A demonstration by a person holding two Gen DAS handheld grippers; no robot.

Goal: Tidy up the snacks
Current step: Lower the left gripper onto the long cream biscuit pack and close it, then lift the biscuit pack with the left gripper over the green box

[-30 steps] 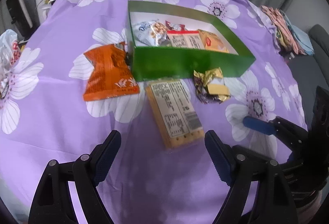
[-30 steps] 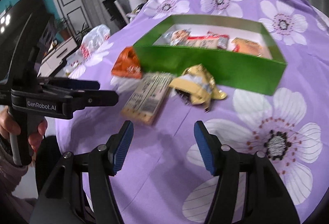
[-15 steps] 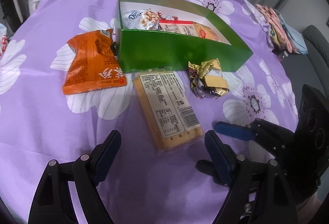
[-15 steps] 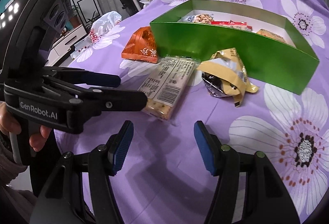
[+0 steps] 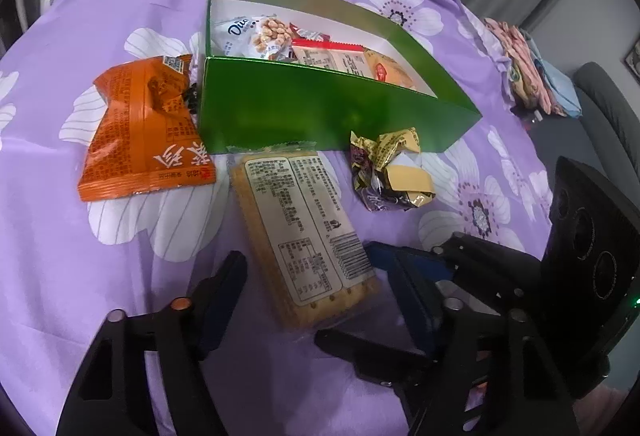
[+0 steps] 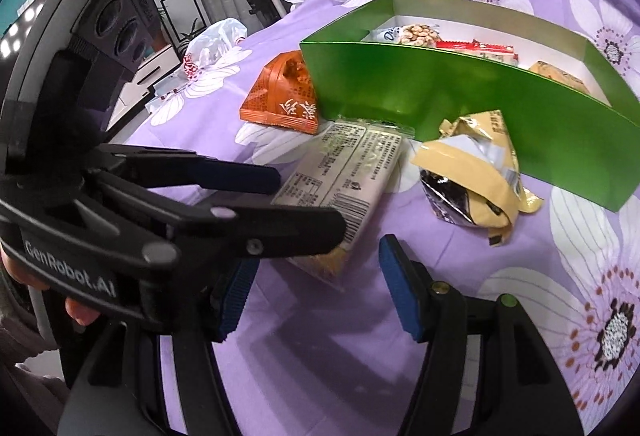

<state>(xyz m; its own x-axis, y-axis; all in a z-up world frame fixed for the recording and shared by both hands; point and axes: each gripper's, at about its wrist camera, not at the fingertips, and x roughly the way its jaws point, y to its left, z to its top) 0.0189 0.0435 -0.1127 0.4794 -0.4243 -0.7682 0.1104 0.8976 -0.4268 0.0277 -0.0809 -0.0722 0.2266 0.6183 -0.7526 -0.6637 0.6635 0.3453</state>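
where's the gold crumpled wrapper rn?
Left wrist view: gold crumpled wrapper lies on the purple cloth just outside the green box front wall, right of the cracker pack.

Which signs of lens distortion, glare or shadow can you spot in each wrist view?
Left wrist view: the green box bows outward, black vignette fills the corners, and its front wall shows a soft sheen. Right wrist view: the same box curves strongly, and the tools cast angular shadows on the purple cloth.
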